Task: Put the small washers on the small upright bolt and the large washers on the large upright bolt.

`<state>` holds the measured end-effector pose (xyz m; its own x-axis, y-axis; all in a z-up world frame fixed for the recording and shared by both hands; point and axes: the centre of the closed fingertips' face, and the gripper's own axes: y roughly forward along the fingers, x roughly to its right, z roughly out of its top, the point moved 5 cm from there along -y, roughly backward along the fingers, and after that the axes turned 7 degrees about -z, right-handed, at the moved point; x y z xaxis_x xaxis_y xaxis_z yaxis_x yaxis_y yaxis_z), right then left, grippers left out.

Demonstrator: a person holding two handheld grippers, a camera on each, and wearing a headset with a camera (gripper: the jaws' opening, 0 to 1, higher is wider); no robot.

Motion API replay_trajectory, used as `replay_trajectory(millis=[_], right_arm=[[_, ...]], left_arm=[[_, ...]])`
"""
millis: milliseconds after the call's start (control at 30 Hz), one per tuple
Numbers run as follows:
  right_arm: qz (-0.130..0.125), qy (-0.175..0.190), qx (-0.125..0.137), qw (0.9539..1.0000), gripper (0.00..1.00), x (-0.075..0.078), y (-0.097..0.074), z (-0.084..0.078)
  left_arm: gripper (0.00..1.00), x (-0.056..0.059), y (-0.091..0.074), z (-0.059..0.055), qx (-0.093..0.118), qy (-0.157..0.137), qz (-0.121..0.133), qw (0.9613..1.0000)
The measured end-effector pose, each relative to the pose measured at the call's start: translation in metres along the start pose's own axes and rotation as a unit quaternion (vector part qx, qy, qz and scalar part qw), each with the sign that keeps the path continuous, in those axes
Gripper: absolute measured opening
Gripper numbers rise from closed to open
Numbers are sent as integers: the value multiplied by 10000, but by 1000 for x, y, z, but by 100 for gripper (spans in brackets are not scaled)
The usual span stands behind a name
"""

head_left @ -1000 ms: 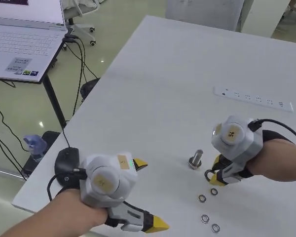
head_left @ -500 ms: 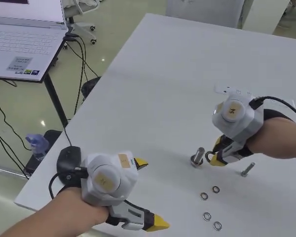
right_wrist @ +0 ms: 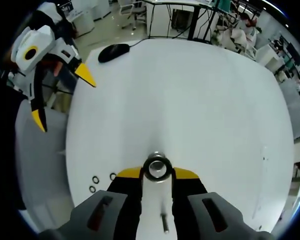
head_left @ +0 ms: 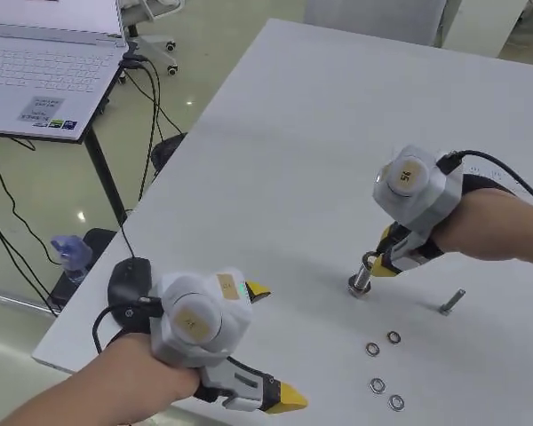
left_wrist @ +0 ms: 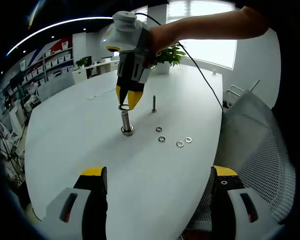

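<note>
My right gripper is shut on a large washer, holding it just over the top of the large upright bolt. In the right gripper view the large washer sits flat between the yellow tips. The small upright bolt stands to the right of the large one. Several small washers lie on the white table in front of the bolts. My left gripper is open near the table's front edge, with nothing between its fingers.
A black mouse with its cable lies at the table's left front corner. An open laptop sits on a side table to the left, beyond the table's edge. A mesh chair stands by the table's near side.
My right gripper has carried the large washer up from beside the loose washers to just above the large bolt. The left gripper has stayed where it was. The camera has shifted slightly.
</note>
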<state>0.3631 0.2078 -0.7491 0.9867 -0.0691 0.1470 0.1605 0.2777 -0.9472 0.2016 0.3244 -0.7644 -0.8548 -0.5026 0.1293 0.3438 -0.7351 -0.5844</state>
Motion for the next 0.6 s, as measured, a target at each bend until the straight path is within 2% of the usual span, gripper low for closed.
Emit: replay_trajectory(millis=[400,600], right_arm=[[73,-96,-191,9997,21,0,10,-2],[91,-63,-176,9998,21,1,12,-1]], left_arm=[[85,-2,0,-2,3,-19,7,10000],[85,-3,0,-1,5,-4,13,10000]])
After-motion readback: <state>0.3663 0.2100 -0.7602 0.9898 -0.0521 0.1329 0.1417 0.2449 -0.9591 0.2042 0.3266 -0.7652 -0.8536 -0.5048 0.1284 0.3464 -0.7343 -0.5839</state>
